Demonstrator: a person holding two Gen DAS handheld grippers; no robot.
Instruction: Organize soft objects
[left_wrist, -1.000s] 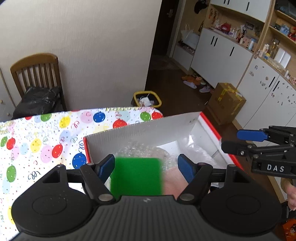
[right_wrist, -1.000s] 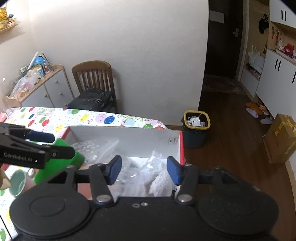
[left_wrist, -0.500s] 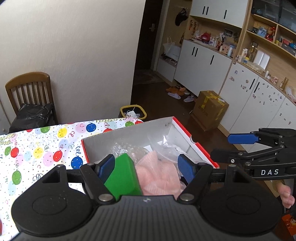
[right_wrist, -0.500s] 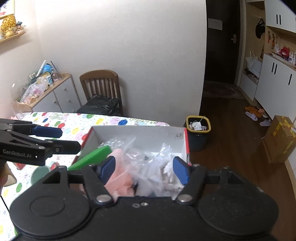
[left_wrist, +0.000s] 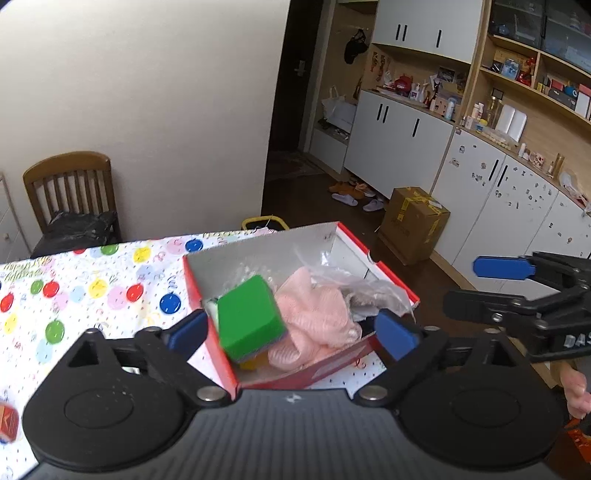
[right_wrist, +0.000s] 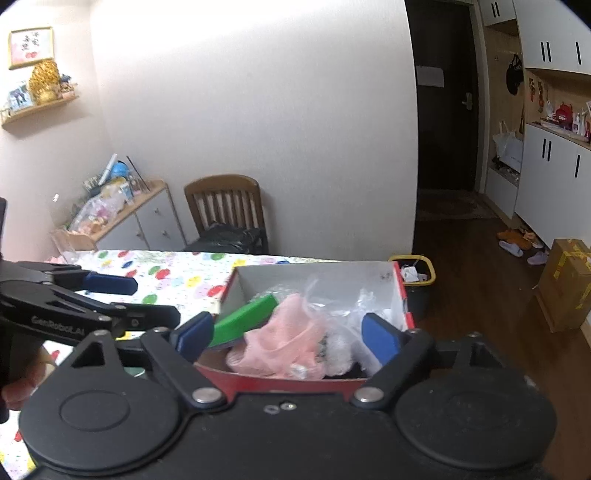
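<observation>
The left gripper (left_wrist: 291, 330) is hanging with its jaws spread wide and empty, just above the green sponge (left_wrist: 250, 318), which is lying tilted in the red shoebox (left_wrist: 373, 254) beside pink mesh fabric (left_wrist: 314, 314), apparently just dropped in. The right gripper (right_wrist: 286, 334) is hovering near, jaws equally wide and holding nothing, probably free for another item. The box is sitting on a balloon-print tabletop (left_wrist: 92, 280); a wooden chair (right_wrist: 225, 203) is standing against the wall.
</observation>
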